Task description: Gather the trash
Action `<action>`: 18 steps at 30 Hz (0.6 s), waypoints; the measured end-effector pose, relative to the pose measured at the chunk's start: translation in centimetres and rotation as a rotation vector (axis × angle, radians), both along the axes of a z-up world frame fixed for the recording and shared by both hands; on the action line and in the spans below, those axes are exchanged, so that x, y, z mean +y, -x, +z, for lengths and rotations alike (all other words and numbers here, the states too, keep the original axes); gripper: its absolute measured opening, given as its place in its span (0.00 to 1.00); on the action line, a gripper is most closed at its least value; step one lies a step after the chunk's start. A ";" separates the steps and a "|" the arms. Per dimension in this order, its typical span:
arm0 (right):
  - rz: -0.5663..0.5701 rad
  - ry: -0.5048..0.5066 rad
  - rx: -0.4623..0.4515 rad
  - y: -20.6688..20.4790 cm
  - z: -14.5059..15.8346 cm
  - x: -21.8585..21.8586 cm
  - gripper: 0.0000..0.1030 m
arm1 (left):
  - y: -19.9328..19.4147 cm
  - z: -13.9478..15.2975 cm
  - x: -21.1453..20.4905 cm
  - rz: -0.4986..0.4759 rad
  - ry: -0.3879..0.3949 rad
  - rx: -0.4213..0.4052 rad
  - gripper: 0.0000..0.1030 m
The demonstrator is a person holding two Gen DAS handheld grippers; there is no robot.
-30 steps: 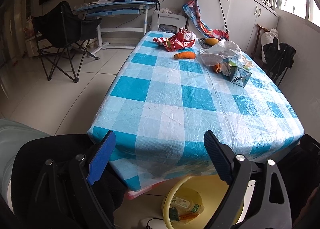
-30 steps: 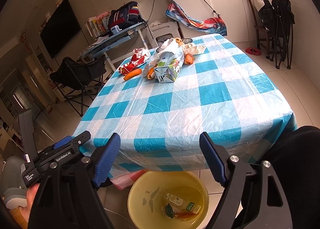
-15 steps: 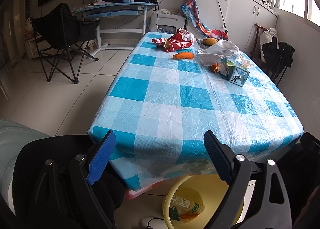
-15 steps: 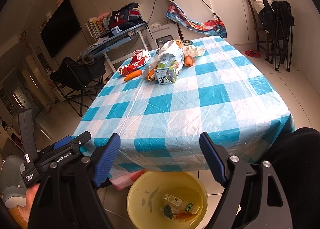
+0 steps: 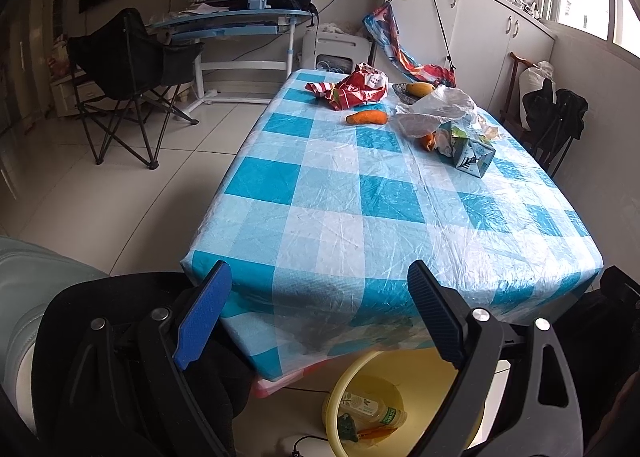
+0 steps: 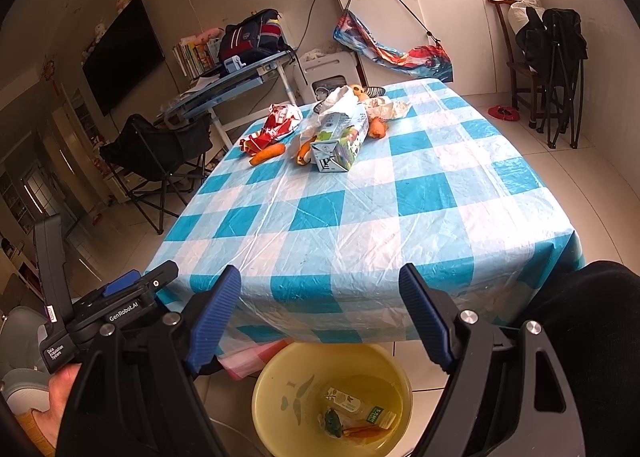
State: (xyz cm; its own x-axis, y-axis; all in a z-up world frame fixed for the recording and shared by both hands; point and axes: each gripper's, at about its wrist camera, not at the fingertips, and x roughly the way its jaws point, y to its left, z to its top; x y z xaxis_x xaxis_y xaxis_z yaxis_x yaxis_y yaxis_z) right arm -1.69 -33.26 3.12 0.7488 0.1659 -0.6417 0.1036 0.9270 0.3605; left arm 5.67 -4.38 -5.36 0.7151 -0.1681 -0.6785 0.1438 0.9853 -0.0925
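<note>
A table with a blue-and-white checked cloth (image 5: 352, 209) (image 6: 360, 217) holds trash at its far end: a milk carton (image 5: 470, 153) (image 6: 340, 141), a red crumpled wrapper (image 5: 352, 89) (image 6: 276, 125), a carrot (image 5: 367, 118) (image 6: 267, 154), a clear plastic bag (image 5: 436, 109) and orange peel (image 6: 377, 127). A yellow bin (image 5: 348, 385) (image 6: 276, 377) stands on the floor below the near table edge and holds a bottle (image 6: 356, 405) and scraps. My left gripper (image 5: 318, 313) and right gripper (image 6: 320, 315) are open and empty, held above the bin.
A black folding chair (image 5: 132, 69) stands left of the table, a desk (image 5: 240, 17) with a backpack behind it. White cabinets (image 6: 440, 9) and chairs with dark bags (image 6: 552, 45) are at the right. My left gripper's body (image 6: 100, 309) shows in the right wrist view.
Both grippers have drifted back slightly from the table; the view has hardly shifted. Nothing was picked up or let go.
</note>
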 end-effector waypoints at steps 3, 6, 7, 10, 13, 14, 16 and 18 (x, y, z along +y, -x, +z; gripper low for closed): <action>-0.001 -0.010 0.009 -0.3 0.0 -0.3 0.76 | -0.2 0.0 0.0 0.000 0.001 0.005 0.84; 0.011 -0.012 0.011 -1.1 0.2 -0.3 0.76 | -0.3 0.1 0.3 0.009 0.016 0.011 0.84; 0.012 -0.017 0.011 -1.5 0.2 -0.5 0.76 | -0.4 0.1 0.4 0.014 0.020 0.012 0.84; 0.009 -0.035 0.023 -3.0 0.1 -1.1 0.76 | -0.7 0.0 0.7 0.024 0.031 0.022 0.84; 0.011 -0.055 0.047 -5.1 -0.1 -1.7 0.76 | -1.0 -0.3 0.5 0.022 0.024 0.032 0.84; 0.014 -0.055 0.049 -5.9 -0.1 -1.8 0.76 | -1.1 -0.3 0.4 0.019 0.022 0.032 0.84; 0.020 -0.050 0.052 -7.3 -0.1 -1.6 0.76 | -1.2 -0.4 0.2 0.014 0.018 0.033 0.84; 0.024 -0.044 0.057 -8.9 -0.1 -1.5 0.76 | -1.3 -0.5 0.1 0.011 0.018 0.037 0.84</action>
State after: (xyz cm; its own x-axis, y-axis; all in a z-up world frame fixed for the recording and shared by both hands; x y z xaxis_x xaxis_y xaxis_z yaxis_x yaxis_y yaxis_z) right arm 7.18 -34.80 3.06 0.7067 0.2128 -0.6748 0.1028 0.9127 0.3955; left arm 6.99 -4.28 -5.84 0.6913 -0.1728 -0.7017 0.1291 0.9849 -0.1153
